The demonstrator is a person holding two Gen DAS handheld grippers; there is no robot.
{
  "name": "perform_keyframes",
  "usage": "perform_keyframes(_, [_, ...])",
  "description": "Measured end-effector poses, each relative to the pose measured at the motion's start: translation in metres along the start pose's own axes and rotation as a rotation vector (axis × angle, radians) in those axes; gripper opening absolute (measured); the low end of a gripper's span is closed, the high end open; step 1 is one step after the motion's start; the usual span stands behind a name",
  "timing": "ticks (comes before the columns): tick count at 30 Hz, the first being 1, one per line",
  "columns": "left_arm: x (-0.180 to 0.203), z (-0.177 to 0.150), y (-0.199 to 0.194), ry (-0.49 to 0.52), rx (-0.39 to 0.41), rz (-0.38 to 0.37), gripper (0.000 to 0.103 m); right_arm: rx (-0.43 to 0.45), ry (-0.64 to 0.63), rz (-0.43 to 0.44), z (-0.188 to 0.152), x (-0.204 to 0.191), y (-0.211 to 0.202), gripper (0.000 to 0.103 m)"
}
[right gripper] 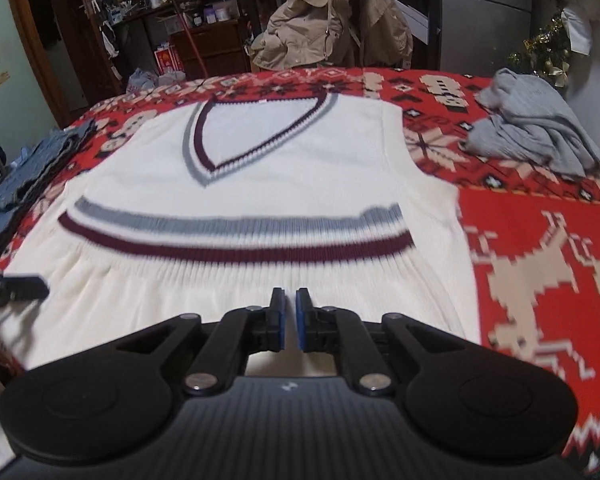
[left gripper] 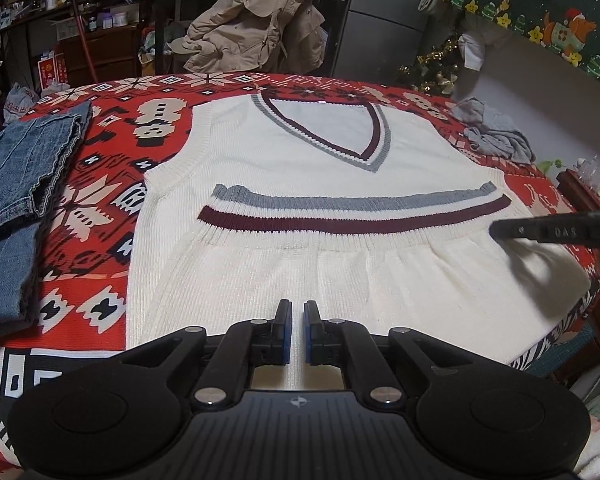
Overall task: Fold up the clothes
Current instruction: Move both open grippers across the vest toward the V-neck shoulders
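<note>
A white knit vest (left gripper: 300,152) with a grey and maroon V-neck lies flat on the red patterned blanket (left gripper: 100,184). Its striped hem is folded up across the chest. My left gripper (left gripper: 298,306) hovers over the vest's near fold, shut, with nothing gripped. The right gripper (left gripper: 498,232) reaches in from the right over the end of the striped hem. In the right wrist view the vest (right gripper: 240,152) fills the middle, and my right gripper (right gripper: 291,294) is shut over the near fold with no cloth pinched. The left gripper's tip (right gripper: 40,286) shows at the left edge.
Folded blue jeans (left gripper: 20,168) lie left of the vest. A crumpled grey garment (right gripper: 540,136) sits at the far right of the blanket. A beige jacket (left gripper: 256,28) hangs on a chair beyond the far edge, with cluttered shelves behind.
</note>
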State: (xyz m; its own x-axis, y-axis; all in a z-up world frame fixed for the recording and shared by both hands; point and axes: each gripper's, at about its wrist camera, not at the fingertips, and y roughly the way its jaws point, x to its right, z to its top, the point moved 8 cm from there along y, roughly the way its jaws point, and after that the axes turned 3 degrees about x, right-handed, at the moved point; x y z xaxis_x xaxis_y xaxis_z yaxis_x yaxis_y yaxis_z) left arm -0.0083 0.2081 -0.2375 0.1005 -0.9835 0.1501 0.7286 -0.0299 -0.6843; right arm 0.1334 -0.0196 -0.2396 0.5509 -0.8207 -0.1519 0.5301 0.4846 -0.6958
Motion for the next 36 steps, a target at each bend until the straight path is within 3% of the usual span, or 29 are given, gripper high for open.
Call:
perform_keyframes(5, [-0.004,0.002,-0.006,-0.009,0.008,0.005,0.006,0.024,0.019,0.021,0.000,0.004,-0.018,0.005])
perform_keyframes(12, [-0.026,0.005,-0.013,-0.007,0.016,0.061,0.004,0.012,0.069,-0.069,-0.034,0.053,-0.068,0.005])
perform_keyframes(18, [-0.030,0.004,-0.005,0.000,0.006,0.072,0.004,-0.002,0.090,-0.109,-0.041,0.073,-0.058,0.005])
perform_keyframes(29, [-0.031,0.034,0.021,-0.024,0.006,0.011,0.006,0.017,0.090,-0.063,0.007,0.061,-0.005,0.007])
perform_keyframes(36, [-0.038,0.043,0.010,0.038,0.024,0.016,0.009,0.015,0.052,-0.046,-0.001,0.064,-0.026,0.013])
